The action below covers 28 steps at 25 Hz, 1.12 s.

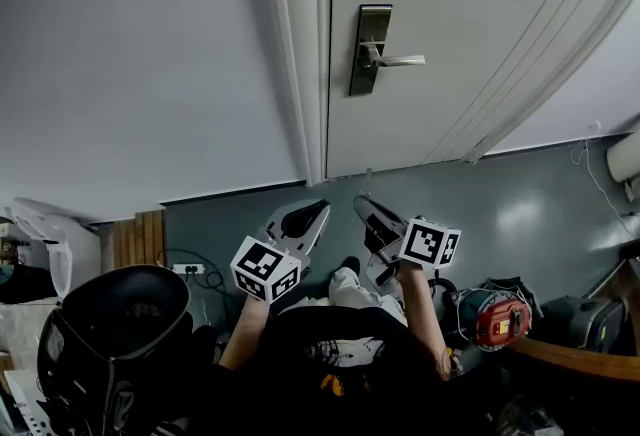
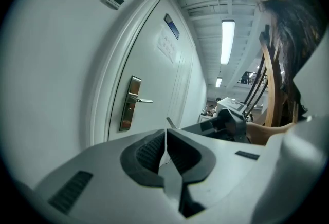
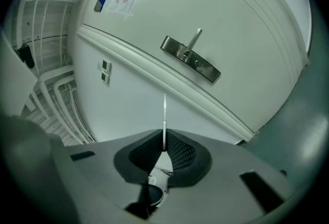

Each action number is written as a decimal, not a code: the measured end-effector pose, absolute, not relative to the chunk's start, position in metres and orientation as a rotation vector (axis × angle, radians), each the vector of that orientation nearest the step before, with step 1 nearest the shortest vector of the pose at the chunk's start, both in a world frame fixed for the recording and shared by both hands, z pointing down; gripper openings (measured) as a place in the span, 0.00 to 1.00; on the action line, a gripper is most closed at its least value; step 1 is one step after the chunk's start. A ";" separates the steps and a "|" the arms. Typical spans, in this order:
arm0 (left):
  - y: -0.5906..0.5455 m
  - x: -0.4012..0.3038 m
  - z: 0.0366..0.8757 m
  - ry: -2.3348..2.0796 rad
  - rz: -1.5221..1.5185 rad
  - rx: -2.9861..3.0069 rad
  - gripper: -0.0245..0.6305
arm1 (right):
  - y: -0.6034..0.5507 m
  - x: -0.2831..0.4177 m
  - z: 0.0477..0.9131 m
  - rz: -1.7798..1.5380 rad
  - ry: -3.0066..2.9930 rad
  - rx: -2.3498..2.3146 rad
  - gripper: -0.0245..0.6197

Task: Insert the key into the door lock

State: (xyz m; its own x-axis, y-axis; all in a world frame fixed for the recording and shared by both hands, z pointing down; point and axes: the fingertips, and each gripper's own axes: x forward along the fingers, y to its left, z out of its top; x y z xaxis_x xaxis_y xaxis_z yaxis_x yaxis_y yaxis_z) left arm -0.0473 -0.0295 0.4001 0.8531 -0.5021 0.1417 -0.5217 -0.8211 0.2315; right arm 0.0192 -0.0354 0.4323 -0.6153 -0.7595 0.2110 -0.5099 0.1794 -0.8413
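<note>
A white door (image 1: 470, 14) carries a metal lock plate (image 1: 368, 49) with a lever handle (image 1: 398, 60). The plate also shows in the left gripper view (image 2: 128, 104) and the right gripper view (image 3: 190, 58). My right gripper (image 1: 364, 203) is shut on a thin metal key (image 3: 164, 114), whose blade sticks out past the pads toward the wall beside the door. The key's tip (image 1: 367, 183) is well below the lock and far from it. My left gripper (image 1: 318, 211) hangs beside the right one, its jaws shut (image 2: 165, 138) with nothing between them.
The white door frame (image 1: 300, 54) stands left of the lock, with a grey wall (image 1: 140, 64) beyond it. On the dark floor are a black round seat (image 1: 115, 324) at left, a power strip (image 1: 190, 269), and a red-and-grey tool (image 1: 497, 317) at right.
</note>
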 end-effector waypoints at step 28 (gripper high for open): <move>-0.111 0.029 0.403 -0.886 0.181 2.766 0.06 | -0.138 0.079 0.447 -1.480 2.214 -0.991 0.07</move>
